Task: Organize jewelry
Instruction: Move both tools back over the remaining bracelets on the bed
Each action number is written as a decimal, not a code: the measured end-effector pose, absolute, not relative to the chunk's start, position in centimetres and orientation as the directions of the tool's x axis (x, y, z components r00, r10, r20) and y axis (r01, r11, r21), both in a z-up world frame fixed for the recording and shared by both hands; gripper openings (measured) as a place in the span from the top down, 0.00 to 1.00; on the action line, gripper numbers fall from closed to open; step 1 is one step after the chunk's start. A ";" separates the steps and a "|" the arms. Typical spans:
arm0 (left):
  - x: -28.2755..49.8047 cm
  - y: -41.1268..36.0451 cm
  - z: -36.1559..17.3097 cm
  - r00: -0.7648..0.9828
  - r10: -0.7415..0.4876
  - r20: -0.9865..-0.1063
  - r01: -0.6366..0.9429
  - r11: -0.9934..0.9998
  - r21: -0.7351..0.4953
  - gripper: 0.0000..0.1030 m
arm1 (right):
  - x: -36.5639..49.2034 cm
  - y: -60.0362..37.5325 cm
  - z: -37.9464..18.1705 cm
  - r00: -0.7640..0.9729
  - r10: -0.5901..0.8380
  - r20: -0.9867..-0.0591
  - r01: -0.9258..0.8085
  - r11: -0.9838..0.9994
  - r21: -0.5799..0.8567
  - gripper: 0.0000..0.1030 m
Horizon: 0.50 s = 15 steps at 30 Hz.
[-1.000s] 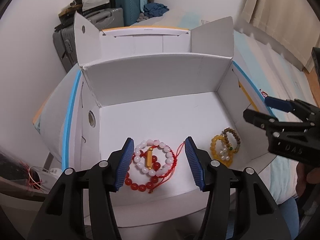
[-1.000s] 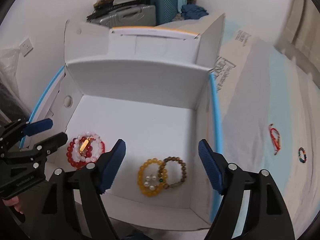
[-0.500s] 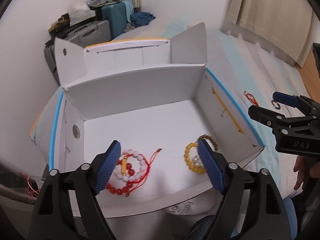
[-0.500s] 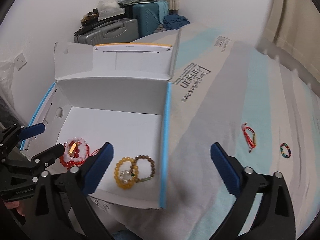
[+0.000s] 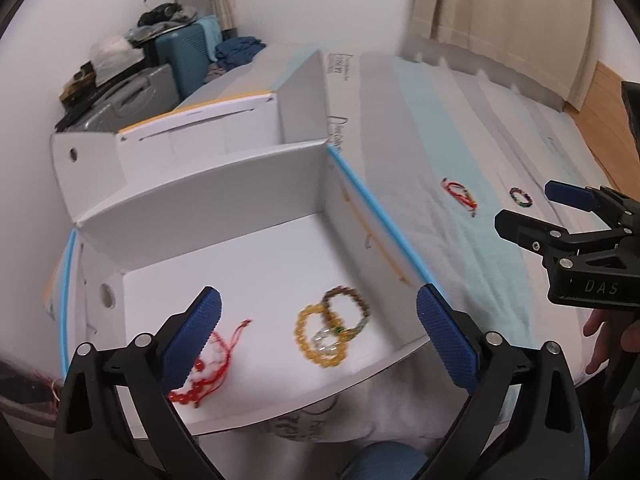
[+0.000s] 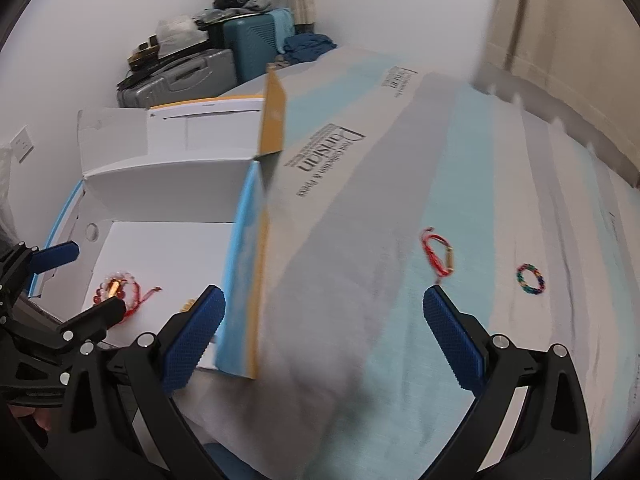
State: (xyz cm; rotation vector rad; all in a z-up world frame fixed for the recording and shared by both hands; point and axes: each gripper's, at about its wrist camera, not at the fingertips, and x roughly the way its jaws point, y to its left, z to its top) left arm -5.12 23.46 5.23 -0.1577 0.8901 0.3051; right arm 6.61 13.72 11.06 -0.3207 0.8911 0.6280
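Both tools are wearing matte black plastic frames dotted with silver screws. The left gripper (image 5: 318,334) is showing blue, finely knurled pads (image 5: 194,342) on its fingers. The right gripper (image 6: 324,338) is carrying the same blue pads (image 6: 454,344), and white letters "DAS" are showing on its body. Bare fingers are showing behind it.

White letters "DAS" on the black right tongs (image 5: 560,216), big word "Parisian" printed on the bed sheet (image 6: 332,156), smaller words beside it too blurry to read
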 end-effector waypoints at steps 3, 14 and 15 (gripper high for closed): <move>-4.0 22.1 5.4 0.595 0.182 -0.783 -0.302 0.953 -0.008 0.06 | 7.3 12.1 11.4 0.478 0.362 -0.800 -0.612 0.791 -0.008 0.07; 0.2 17.1 5.1 0.603 0.137 -0.786 -0.217 0.976 0.004 0.06 | 10.0 6.1 11.7 0.509 0.306 -0.804 -0.537 0.843 -0.019 0.07; 0.6 16.6 4.9 0.602 0.135 -0.787 -0.207 0.978 0.009 0.06 | 10.3 5.3 11.6 0.512 0.297 -0.806 -0.528 0.849 -0.022 0.07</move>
